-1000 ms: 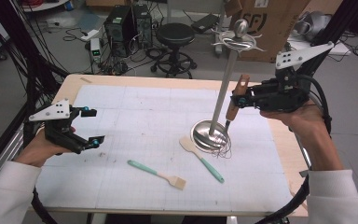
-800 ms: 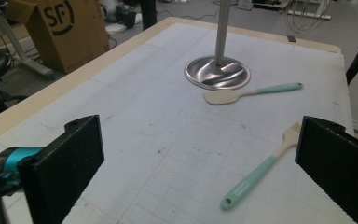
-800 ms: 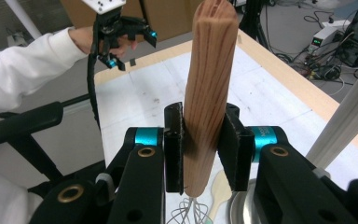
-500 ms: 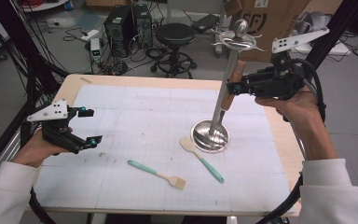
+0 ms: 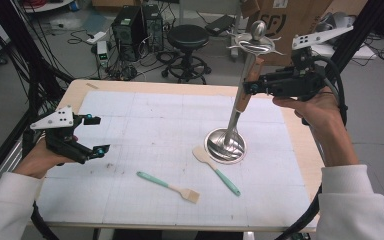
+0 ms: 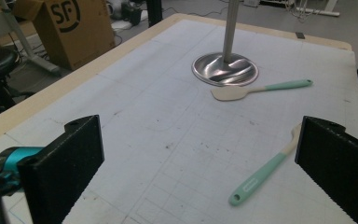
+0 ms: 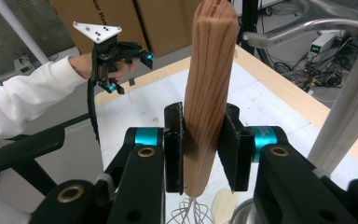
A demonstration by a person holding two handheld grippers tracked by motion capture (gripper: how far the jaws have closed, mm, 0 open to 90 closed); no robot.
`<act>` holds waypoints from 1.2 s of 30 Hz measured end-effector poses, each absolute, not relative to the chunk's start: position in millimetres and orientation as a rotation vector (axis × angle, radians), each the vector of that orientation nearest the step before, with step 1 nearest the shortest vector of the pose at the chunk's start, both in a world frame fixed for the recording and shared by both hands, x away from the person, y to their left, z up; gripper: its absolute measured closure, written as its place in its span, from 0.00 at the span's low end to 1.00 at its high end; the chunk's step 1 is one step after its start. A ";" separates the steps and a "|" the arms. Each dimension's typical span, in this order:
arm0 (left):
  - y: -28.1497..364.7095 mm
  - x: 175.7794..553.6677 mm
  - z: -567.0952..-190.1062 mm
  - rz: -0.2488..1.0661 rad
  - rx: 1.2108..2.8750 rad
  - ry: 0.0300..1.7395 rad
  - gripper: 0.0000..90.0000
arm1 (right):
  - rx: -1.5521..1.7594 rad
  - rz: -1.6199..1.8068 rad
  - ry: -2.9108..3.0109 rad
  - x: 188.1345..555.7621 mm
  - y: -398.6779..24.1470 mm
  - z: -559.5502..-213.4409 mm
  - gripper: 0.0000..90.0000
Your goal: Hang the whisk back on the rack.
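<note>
now: whisk going up to the rack

here the right gripper [image 5: 250,88] has its jaws clamped on the wooden handle of a whisk [image 7: 208,88], pads pressed on both sides about midway down the handle. the whisk hangs nearly upright, wire loops down, just visible at the bottom of the right gripper view. in the high view it is held high, right beside the pole of the stand [image 5: 226,145], just under the hooks [image 5: 255,45] at the top.

the work in hand looks like hanging the whisk on one of those hooks. whether the handle has a loop or hole at its top end i cannot tell, so that is worth checking first. to do it well, keep the handle upright and the grip firm, since smooth wood can slip through the pads. lift until the handle top clears the hook arm, bring it over, then lower gently. stay off the pole; a knock could rock the stand on its round base. open the jaws only once the whisk's weight sits on the hook.

the left gripper [image 5: 94,134] hovers over the left side of the table [image 5: 130,86], jaws wide apart and holding nothing. two spatulas [image 5: 168,186] lie on the mat, one near the base of the stand, the other nearer the front edge.
</note>
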State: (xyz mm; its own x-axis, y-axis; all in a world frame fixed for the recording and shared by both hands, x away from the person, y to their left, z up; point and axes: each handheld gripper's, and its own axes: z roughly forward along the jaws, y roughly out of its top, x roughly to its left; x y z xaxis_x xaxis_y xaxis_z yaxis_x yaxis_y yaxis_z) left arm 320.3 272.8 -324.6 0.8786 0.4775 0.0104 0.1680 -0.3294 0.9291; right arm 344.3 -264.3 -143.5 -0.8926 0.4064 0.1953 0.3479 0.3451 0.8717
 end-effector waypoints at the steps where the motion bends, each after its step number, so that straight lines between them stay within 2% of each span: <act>1: 272.7 320.3 -324.7 0.340 1.904 0.479 0.02 | 0.712 1.622 2.527 344.9 -264.4 -143.4 0.81; 36: 270.9 320.0 -323.8 0.349 1.900 0.478 0.02 | 0.745 1.693 2.503 359.7 -262.1 -151.7 0.81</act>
State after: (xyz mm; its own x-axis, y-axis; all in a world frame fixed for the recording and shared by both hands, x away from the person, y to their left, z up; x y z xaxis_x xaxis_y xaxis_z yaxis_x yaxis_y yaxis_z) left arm 320.0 270.9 -323.8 0.8756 0.4828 0.0162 0.1626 -0.3262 0.9312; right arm 359.7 -262.1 -151.7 -0.8849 0.4010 0.2370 0.3692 0.2938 0.8817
